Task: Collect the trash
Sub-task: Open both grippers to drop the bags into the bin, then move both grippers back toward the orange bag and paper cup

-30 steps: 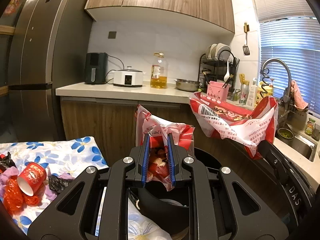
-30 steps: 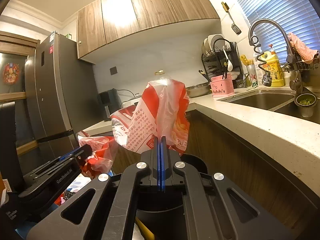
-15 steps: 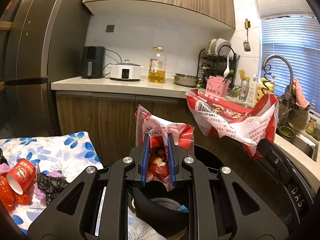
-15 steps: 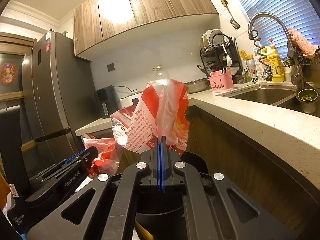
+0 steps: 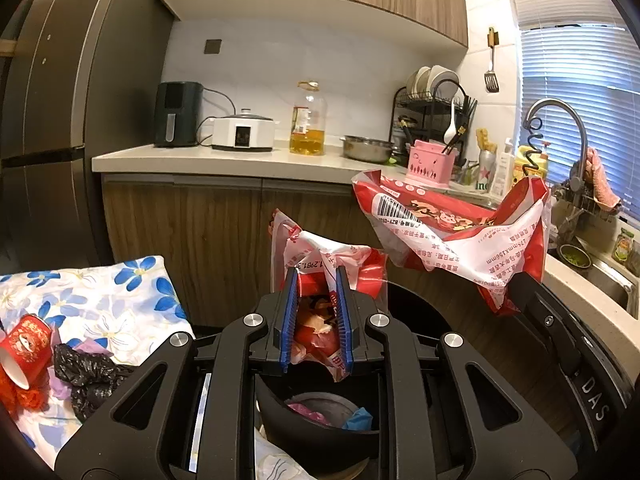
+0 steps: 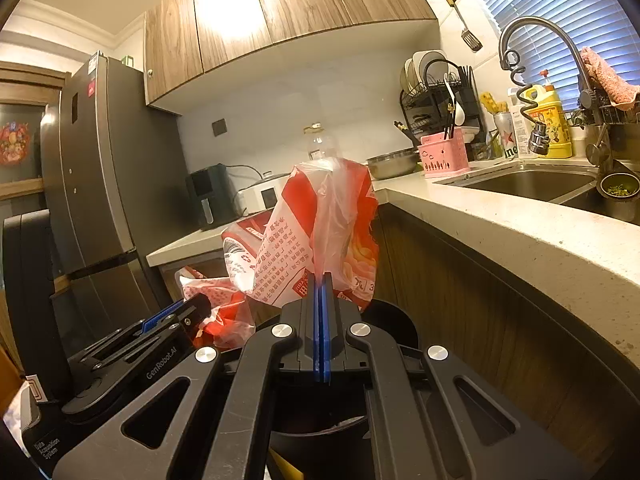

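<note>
My left gripper (image 5: 316,276) is shut on a crumpled red and white plastic wrapper (image 5: 320,256) and holds it above the black trash bin (image 5: 320,420). My right gripper (image 6: 321,280) is shut on a larger red and white plastic bag (image 6: 320,232), also held above the bin (image 6: 392,316). That bag (image 5: 460,232) and the right gripper body (image 5: 560,340) show at the right of the left wrist view. The left gripper (image 6: 176,312) and its wrapper (image 6: 216,304) show at the lower left of the right wrist view. The bin holds pink and blue scraps.
A table with a blue-flowered cloth (image 5: 100,300) at left carries a red paper cup (image 5: 24,348), a black plastic scrap (image 5: 88,376) and red scraps. The kitchen counter (image 6: 520,240) with sink runs at right. A dark fridge (image 5: 48,120) stands at left.
Both grippers keep their hold on the wrapper and the bag. The view has shifted a little, with the counter lower in frame and more of the bin's inside showing.
</note>
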The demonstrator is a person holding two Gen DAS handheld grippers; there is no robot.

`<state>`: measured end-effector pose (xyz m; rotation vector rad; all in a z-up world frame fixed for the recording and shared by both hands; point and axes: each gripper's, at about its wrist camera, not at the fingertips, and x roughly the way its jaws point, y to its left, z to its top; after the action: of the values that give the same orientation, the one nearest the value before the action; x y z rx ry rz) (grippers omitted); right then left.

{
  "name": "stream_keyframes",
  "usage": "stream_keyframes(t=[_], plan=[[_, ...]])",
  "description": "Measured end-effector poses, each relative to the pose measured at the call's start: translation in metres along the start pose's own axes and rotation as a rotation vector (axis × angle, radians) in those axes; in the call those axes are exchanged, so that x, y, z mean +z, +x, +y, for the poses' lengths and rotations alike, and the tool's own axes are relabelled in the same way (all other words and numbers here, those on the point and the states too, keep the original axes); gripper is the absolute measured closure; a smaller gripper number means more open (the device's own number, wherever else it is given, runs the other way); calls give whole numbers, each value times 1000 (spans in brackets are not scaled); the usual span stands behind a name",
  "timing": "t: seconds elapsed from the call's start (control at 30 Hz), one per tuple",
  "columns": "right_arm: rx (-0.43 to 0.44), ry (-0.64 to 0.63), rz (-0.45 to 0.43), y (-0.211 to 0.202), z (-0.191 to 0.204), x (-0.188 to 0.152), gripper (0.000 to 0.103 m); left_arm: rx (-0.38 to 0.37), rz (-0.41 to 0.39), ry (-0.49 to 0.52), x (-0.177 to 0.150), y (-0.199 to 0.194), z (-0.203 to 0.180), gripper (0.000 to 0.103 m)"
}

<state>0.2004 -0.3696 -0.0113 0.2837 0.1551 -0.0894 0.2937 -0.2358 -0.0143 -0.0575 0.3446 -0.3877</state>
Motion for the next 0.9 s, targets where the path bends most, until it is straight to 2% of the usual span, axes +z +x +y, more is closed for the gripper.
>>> stream_keyframes(t=[0.13, 0.17, 0.23, 0.27, 0.3, 0.43, 0.5, 0.6, 0.7, 0.9], plan=[[3, 3, 15, 5, 0, -1, 100, -10, 15, 1, -3, 5, 0, 78], [5, 4, 16, 6, 0, -1, 95, -6, 17, 3, -4, 7, 0, 70], [0, 5, 19, 7, -2, -1, 88, -12, 19, -1, -6, 8, 2, 62], [-3, 10, 20, 7, -4, -1, 80, -12, 22, -7, -7, 8, 3, 52], [-3, 16, 20, 7, -5, -2, 71, -19, 22, -16, -8, 8, 5, 47], [-11, 15, 18, 3, -6, -2, 67, -2, 27, -43, -10, 6, 13, 38], [-11, 13, 24, 1, -5, -3, 57, 12, 28, -60, -10, 3, 18, 31], [-9, 0, 24, -5, -2, -6, 48, 58, 23, -73, -14, -7, 28, 21], [3, -6, 29, -11, 2, -9, 35, 88, 26, -81, -17, -17, 35, 18], [17, -28, 29, -25, 13, -15, 23, 187, -7, -73, -29, -53, 51, 12]])
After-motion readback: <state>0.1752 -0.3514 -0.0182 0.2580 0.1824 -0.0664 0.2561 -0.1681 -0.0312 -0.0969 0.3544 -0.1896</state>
